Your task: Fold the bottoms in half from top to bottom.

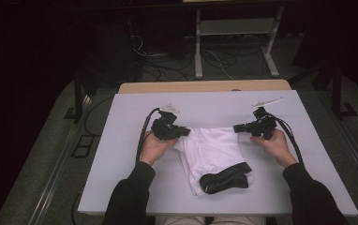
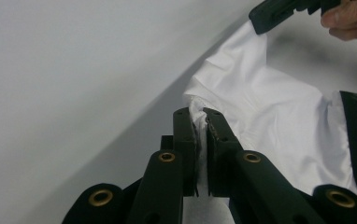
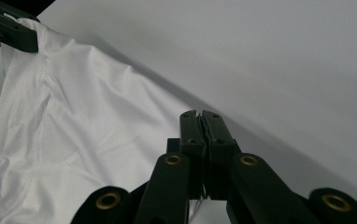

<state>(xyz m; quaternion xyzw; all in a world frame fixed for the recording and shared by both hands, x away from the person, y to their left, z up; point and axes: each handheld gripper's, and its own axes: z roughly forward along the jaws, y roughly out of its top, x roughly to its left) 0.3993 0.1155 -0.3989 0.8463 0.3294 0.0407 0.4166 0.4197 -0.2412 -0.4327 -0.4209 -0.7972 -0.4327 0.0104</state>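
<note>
A white garment [image 1: 212, 149] with a black waistband [image 1: 225, 180] lies on the white table [image 1: 121, 168], its band end toward the person. My left gripper [image 1: 186, 132] is shut on the garment's far left corner; in the left gripper view white cloth [image 2: 270, 112] is pinched between the jaws of the left gripper [image 2: 201, 114]. My right gripper [image 1: 237, 128] is shut on the far right corner, and the cloth [image 3: 88, 126] stretches away from the right gripper [image 3: 200, 116] to the other gripper [image 3: 8, 30]. The far edge hangs taut between both grippers.
A small pale strip-like object [image 1: 267, 101] lies near the table's far right corner. A wooden edge [image 1: 205, 86] runs along the back of the table. Beyond it stand a dark floor with cables [image 1: 167, 70] and a metal frame's legs [image 1: 198, 47].
</note>
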